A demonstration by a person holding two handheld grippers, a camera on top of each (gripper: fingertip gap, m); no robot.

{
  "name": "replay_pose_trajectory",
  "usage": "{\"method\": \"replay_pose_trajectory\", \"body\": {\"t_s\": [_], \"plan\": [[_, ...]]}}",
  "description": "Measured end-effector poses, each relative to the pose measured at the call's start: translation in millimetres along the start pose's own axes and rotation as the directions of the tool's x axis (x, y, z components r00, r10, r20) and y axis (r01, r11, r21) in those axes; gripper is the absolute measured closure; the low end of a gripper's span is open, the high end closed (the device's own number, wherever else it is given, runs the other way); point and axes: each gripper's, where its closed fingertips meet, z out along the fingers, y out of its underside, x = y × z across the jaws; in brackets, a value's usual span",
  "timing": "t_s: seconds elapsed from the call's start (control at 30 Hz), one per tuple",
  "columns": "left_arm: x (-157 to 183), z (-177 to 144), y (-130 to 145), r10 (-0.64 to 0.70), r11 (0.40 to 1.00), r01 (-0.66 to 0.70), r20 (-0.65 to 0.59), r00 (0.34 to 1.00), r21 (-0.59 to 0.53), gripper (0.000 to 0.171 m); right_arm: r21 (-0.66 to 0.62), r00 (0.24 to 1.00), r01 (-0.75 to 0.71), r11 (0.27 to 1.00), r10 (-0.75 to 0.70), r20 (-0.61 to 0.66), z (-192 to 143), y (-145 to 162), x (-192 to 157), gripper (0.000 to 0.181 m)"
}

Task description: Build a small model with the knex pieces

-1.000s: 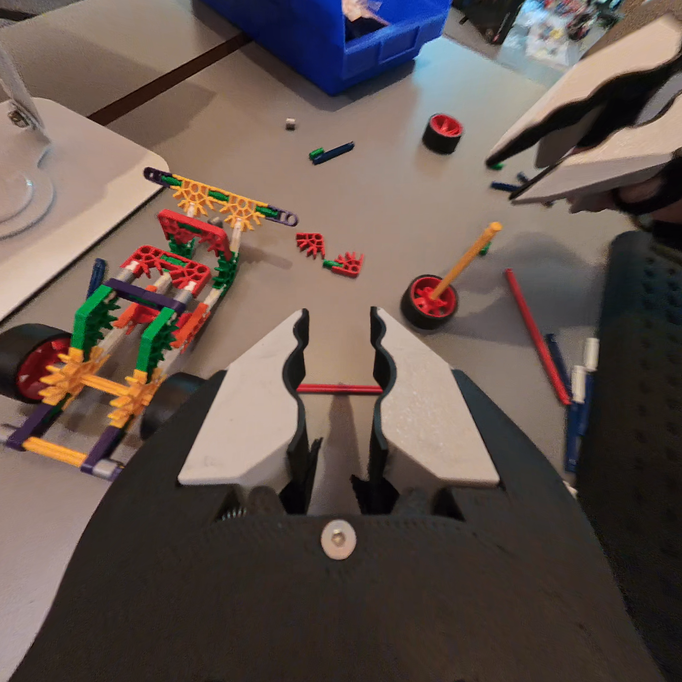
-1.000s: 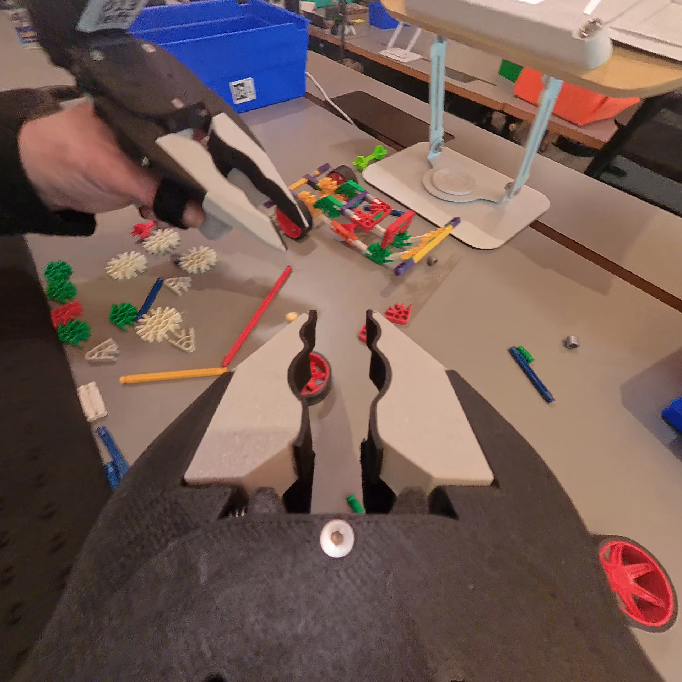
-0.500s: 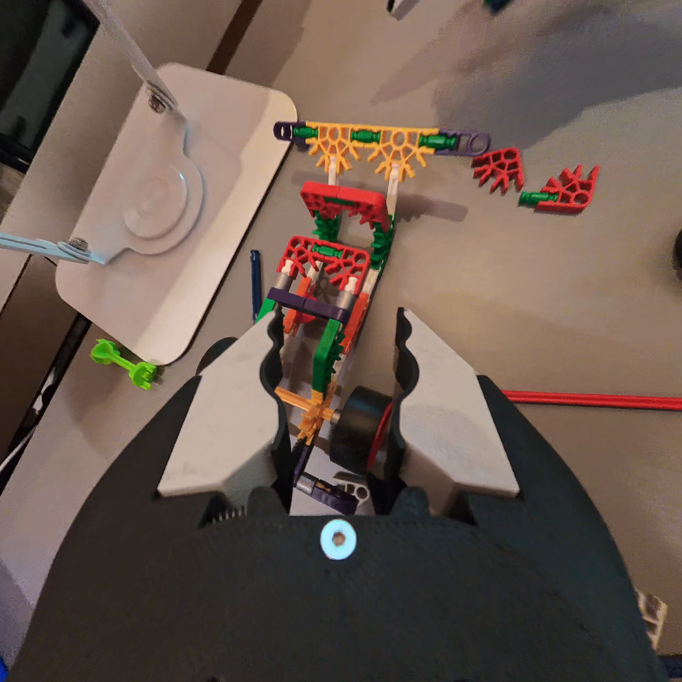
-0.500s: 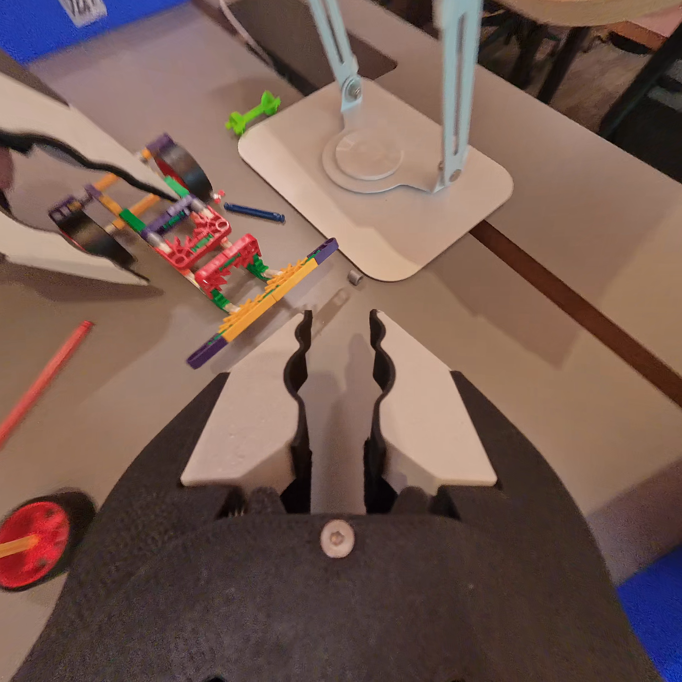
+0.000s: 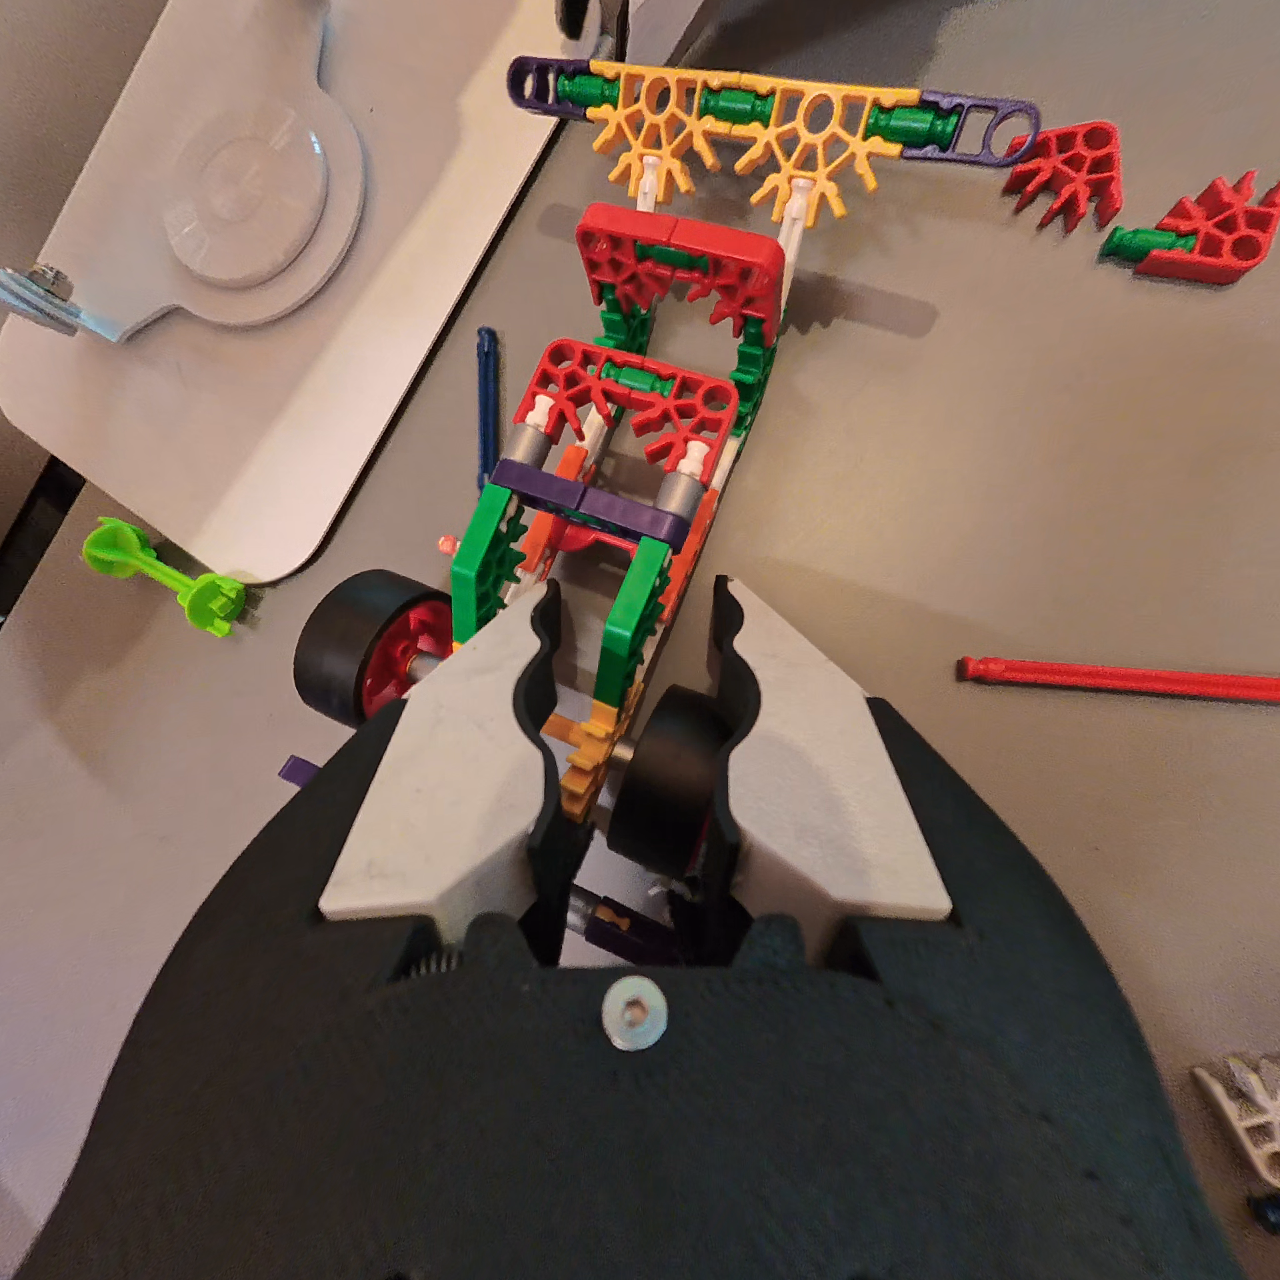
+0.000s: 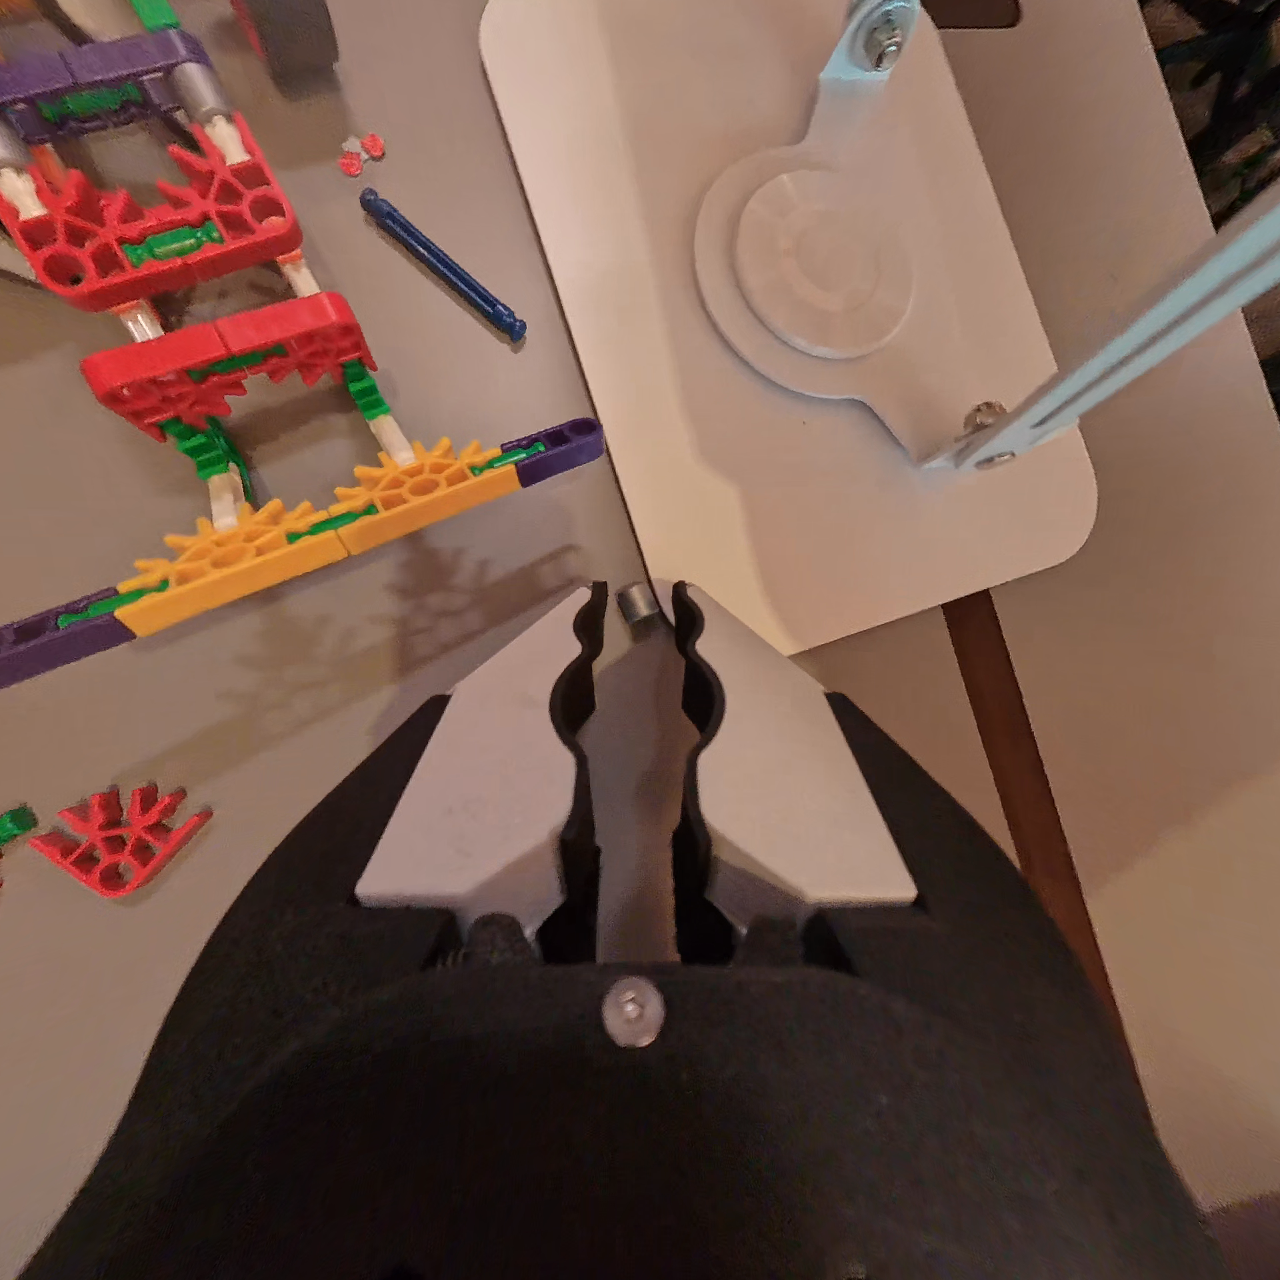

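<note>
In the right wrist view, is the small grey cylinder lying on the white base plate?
No, the grey cylinder lies on the table beside the plate.

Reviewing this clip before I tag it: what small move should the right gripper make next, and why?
Probably ease the right gripper slightly forward, then close. Its jaws are open and the small grey metal cylinder sits just at the fingertips, beside the white base plate's edge, not yet deep between them. The left gripper straddles the toy car's rear.
</note>
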Motion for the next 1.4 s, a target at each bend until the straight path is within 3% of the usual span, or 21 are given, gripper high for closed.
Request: {"method": "replay_pose_trajectory", "body": {"t_s": [0.07, 0.23, 0.4, 0.5, 0.7, 0.87, 1.07, 1.4], "plan": [[-1, -1, 2, -0.018, 1.0, 0.018, -0.009, 1.0, 0.006, 0.13, -0.026, 0.999, 0.033, 0.999, -0.034, -0.003, 1, 0, 2, 0.175], [-1, -5, 3, -0.022, 1.0, 0.023, -0.013, 1.0, 0.016, 0.13, -0.024, 1.0, -0.005, 1.0, 0.006, 0.014, -5, -1, 0, 0.175], [6, -36, -20, -0.053, 0.99, 0.056, -0.024, 0.998, 0.133, 0.125, 0.241, 0.977, -0.203, 0.949, 0.18, 0.113, -60, -36, -33, 0.175], [37, -60, -51, -0.077, 0.956, 0.12, -0.166, 0.983, 0.267, 0.129, 0.45, 0.959, -0.277, 0.849, 0.215, 0.185, -114, -58, -67, 0.176], [119, -92, -104, 0.011, 0.885, 0.202, -0.453, 0.891, 0.42, 0.126, 0.615, 0.928, -0.372, 0.696, 0.29, 0.234, -178, -55, -137, 0.176], [180, -95, -116, 0.083, 0.88, 0.219, -0.589, 0.804, 0.422, 0.123, 0.61, 0.919, -0.392, 0.688, 0.316, 0.235, -178, -34, -186, 0.175], [211, -67, -93, 0.12, 0.925, 0.114, -0.564, 0.817, 0.363, 0.118, 0.643, 0.912, -0.404, 0.651, 0.339, 0.23, -182, -25, -203, 0.175], [215, -40, -93, 0.094, 0.928, 0.103, -0.492, 0.866, 0.359, 0.166, 0.678, 0.926, -0.367, 0.637, 0.317, 0.204, -180, -27, -204, 0.176]]}}
